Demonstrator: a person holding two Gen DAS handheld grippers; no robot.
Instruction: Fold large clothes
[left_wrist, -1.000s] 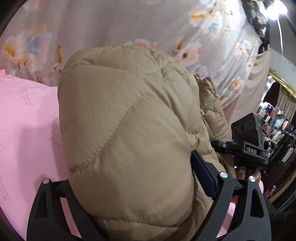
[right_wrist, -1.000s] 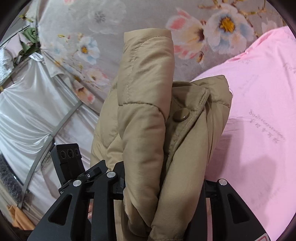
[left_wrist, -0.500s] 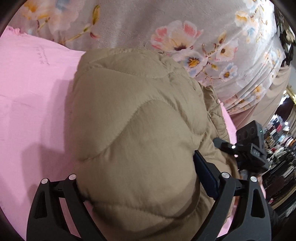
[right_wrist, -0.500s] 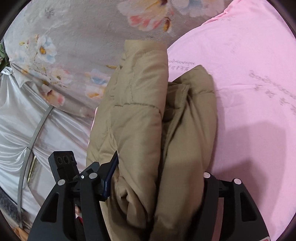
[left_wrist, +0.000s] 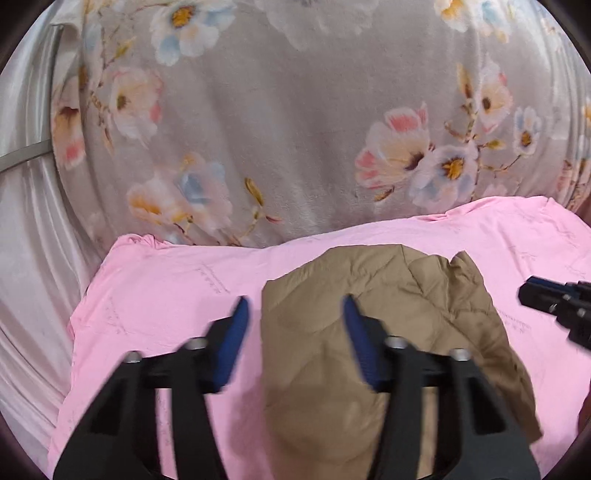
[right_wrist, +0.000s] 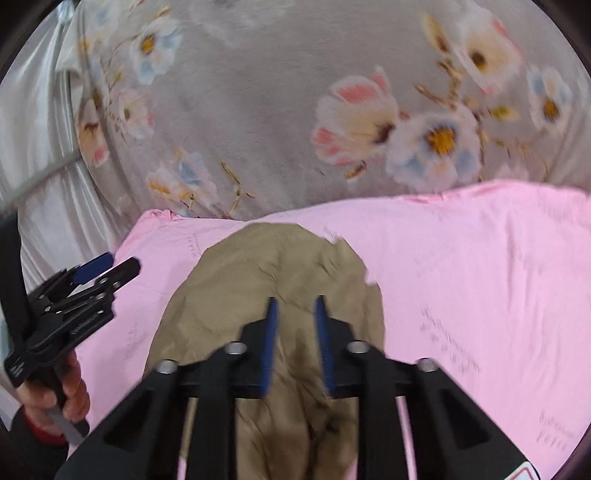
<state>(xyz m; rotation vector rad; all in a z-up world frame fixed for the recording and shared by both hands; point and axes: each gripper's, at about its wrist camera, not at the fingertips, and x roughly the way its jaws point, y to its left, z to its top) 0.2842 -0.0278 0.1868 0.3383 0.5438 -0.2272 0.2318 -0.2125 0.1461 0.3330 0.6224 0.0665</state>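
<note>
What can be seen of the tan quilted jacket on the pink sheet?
The tan quilted jacket is puffy, matte fabric with curved stitch lines, folded into a compact bundle. It lies flat on the pink sheet, in front of the floral blanket. Neither hand-held gripper appears to touch it; both sit above it with nothing between their fingers.

A pink sheet (left_wrist: 155, 295) covers the flat surface under and ahead of the jaws, printed with faint small writing and lying in soft wrinkles. Beyond the jaws, past its far edge, rises a grey blanket (left_wrist: 295, 122) patterned with large pink, cream and blue flowers. Left of the jaws hangs a shiny white curtain (left_wrist: 29, 229) in long folds, crossed by a pale metal bar (left_wrist: 26, 155). The light is even and soft.
</note>
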